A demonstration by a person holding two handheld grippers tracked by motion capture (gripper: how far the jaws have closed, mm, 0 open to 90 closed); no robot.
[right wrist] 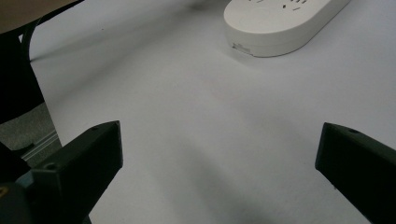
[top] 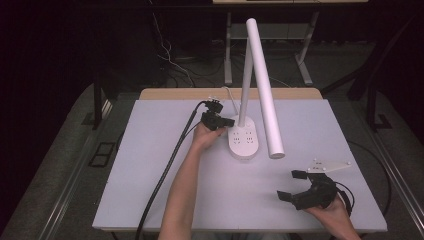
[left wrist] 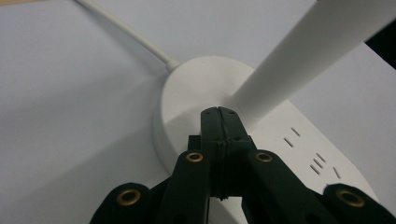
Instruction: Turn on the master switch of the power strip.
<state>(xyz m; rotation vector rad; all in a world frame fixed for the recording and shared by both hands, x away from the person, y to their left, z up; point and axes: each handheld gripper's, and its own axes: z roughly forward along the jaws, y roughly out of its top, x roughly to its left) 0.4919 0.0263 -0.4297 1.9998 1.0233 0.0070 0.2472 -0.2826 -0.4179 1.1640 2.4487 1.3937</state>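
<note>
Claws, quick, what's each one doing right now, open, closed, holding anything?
Left claw: closed, nothing between its jaws, tips at the lamp base beside the stem.
Right claw: open, holding nothing, above the table.

A pale grey table top [top: 150, 165] fills the middle of the high view, with a strip of light wood [top: 165, 93] along its far edge. Grey carpet [top: 60, 165] lies to the left and right. Beyond the far edge the room is dark, with the grey metal legs of another desk [top: 305, 65] and loose cables [top: 170, 60] on the floor.
</note>
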